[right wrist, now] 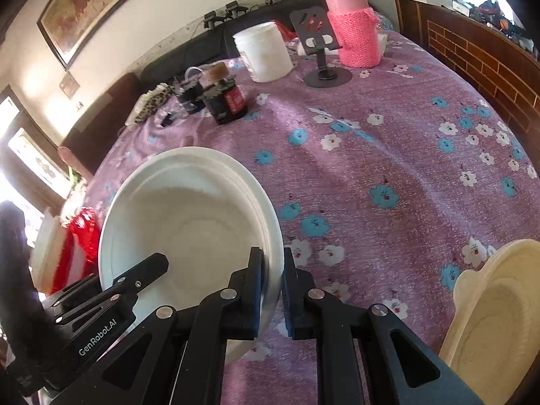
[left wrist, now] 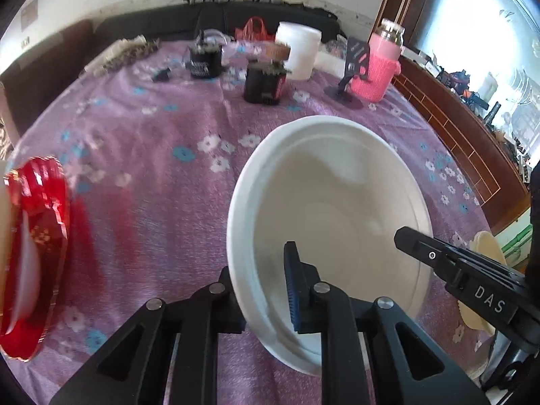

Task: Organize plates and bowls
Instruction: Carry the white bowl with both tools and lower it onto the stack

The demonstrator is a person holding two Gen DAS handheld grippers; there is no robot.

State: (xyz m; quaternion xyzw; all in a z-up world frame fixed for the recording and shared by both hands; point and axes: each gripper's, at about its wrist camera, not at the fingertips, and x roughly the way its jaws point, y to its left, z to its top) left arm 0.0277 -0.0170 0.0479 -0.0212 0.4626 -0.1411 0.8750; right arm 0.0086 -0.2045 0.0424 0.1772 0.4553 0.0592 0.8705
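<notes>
Two grippers pinch one white plate [left wrist: 330, 209] at opposite sides of its rim. In the left wrist view the plate fills the lower centre and right of the frame, tilted above the purple flowered tablecloth [left wrist: 152, 155]; the left gripper [left wrist: 266, 290] has its jaws pressed onto the near rim, one finger outside the rim and one blue-padded finger inside. The right gripper [left wrist: 438, 260] enters from the lower right edge of that frame and meets the plate's far side. In the right wrist view the same plate sits at lower left, and the right gripper [right wrist: 272, 290] clamps its rim between two close-set fingers, while the left one reaches in from the lower left corner.

Handling, as a judgement: the plate looks rigid, glazed and smooth, probably ceramic, hence fairly heavy, slippery under the pads and breakable if dropped. Its raised rim is the only practical hold; a two-sided grip limits swinging.

Other dishes: a red scalloped dish [left wrist: 37, 253] at the left edge with a white dish in it, and a cream scalloped plate [right wrist: 489, 317] at lower right. A pink-sleeved bottle [right wrist: 354, 30] and a white tub [right wrist: 263, 50] stand well apart, at the top.
</notes>
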